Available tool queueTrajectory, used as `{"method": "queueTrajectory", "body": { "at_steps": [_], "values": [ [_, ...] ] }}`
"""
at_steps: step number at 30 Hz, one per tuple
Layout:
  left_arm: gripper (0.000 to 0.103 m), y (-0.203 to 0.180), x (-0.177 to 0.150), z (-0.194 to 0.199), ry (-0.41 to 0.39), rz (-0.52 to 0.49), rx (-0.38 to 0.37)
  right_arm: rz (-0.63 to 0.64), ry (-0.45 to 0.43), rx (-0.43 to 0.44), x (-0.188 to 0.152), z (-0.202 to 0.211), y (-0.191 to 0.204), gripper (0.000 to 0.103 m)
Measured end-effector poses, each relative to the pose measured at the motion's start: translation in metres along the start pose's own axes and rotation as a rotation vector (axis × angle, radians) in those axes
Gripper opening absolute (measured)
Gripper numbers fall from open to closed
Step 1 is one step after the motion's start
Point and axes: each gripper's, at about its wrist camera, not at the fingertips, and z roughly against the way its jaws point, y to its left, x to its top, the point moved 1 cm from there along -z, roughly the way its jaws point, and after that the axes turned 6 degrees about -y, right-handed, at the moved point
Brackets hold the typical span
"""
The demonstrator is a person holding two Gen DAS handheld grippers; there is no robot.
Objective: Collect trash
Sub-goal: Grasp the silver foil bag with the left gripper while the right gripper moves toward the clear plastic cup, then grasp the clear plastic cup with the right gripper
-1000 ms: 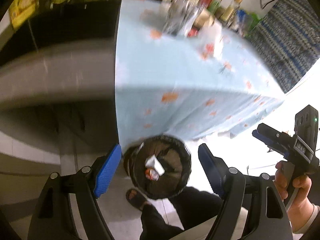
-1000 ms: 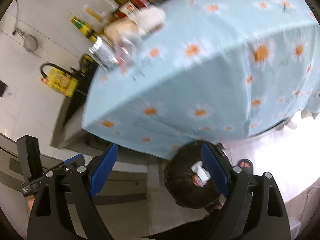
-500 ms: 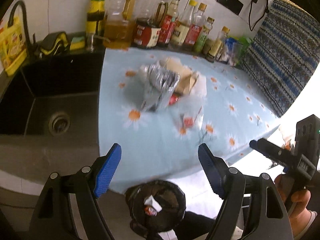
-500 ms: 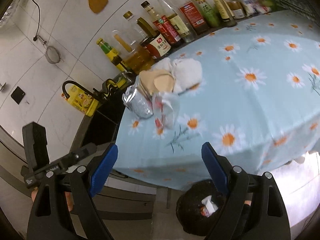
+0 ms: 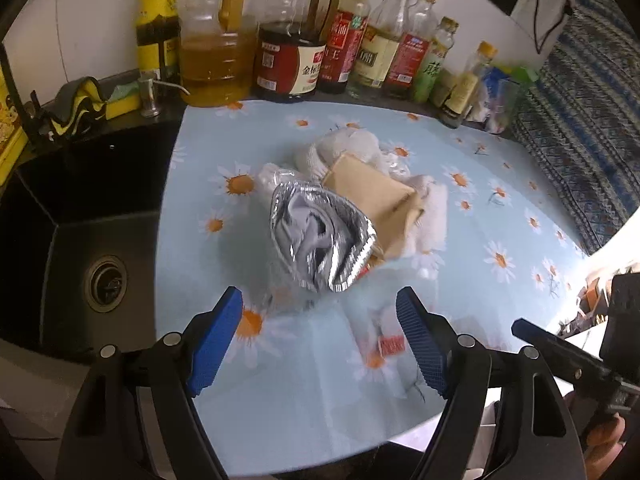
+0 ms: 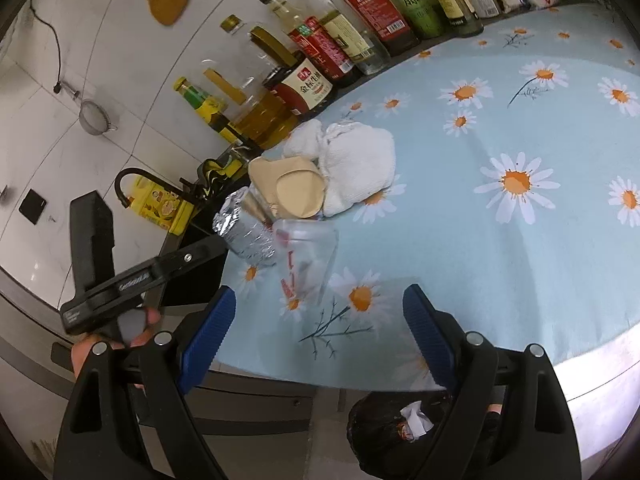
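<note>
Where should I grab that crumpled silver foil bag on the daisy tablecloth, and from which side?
Probably pinch the silver foil bag at its open, flared mouth edge, which points toward the left gripper. That rim is thin, stands free of the tablecloth, and faces the table's front edge. Come in from there: the brown paper and white tissue wad crowd its far side.

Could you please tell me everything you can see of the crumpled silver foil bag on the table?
The silver foil bag is a crinkled, shiny metallic pouch, open at the mouth with pale creased lining showing inside; it looks empty. It lies on its side on the daisy tablecloth, mouth toward the left gripper, at the sink-side end of the trash pile. It rests against the tan paper packet. From the right wrist view it sits beside a clear plastic wrapper. Neither gripper touches it.
</note>
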Motion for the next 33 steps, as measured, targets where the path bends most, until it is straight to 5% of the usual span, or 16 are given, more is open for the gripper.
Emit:
{"method": "queueTrajectory", "body": {
  "at_steps": [11, 14, 16, 33],
  "values": [
    [0.077, -0.003, 0.016, -0.034, 0.015, -0.032, 0.022, 0.004, 0.045, 0.024, 0.014, -0.02, -0.011, 0.085],
    [0.074, -0.006, 0.016, -0.037, 0.004, -0.059, 0.024, 0.012, 0.052, 0.027, 0.015, -0.023, -0.009, 0.085],
    [0.062, -0.009, 0.015, -0.038, 0.001, -0.079, 0.022, 0.016, 0.058, 0.026, 0.016, -0.025, -0.009, 0.085],
    [0.06, -0.002, 0.008, -0.012, -0.056, -0.055, 0.011, 0.058, 0.12, 0.006, 0.011, -0.053, 0.005, 0.085]
  ]
}}
